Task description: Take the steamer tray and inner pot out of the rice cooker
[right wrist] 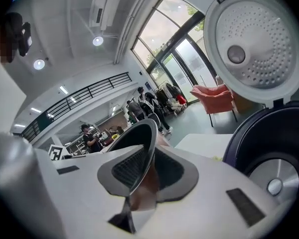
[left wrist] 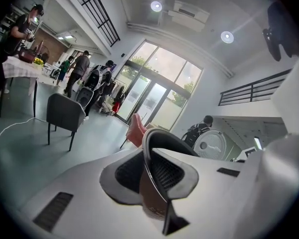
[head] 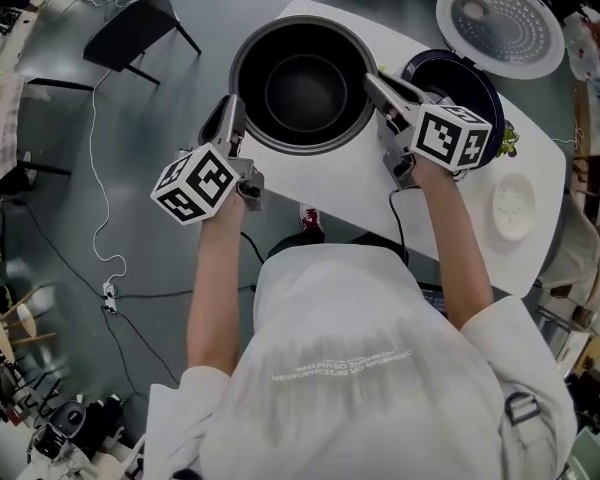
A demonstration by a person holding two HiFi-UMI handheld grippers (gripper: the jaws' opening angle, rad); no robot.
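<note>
I have the pot [head: 300, 93] by its rim with both tools, one on each side. My left gripper [head: 234, 108] bites the rim on the side away from the cooker [head: 472, 80]. My right gripper [head: 373, 81] bites the side next to the cooker. In the left gripper view the jaws stand narrow, and the thin rim runs straight between the ribbed pads [left wrist: 128, 172], which press on it from inside and outside. The right gripper view shows the same: jaws narrow, pads [right wrist: 132, 169] clamped on the rim, with the cooker's dark body just to the right.

The pot is out of the cooker and just left of it, its mouth up and its inside dark and bare. It hangs over the far end of the table [head: 340, 183], and I cannot tell whether its base touches the top. The cooker stands open, its lid [head: 500, 23] tipped back beyond it. Nearer me than the cooker, a white dish [head: 513, 206] lies on the table. I cannot tell if that is the tray.
</note>
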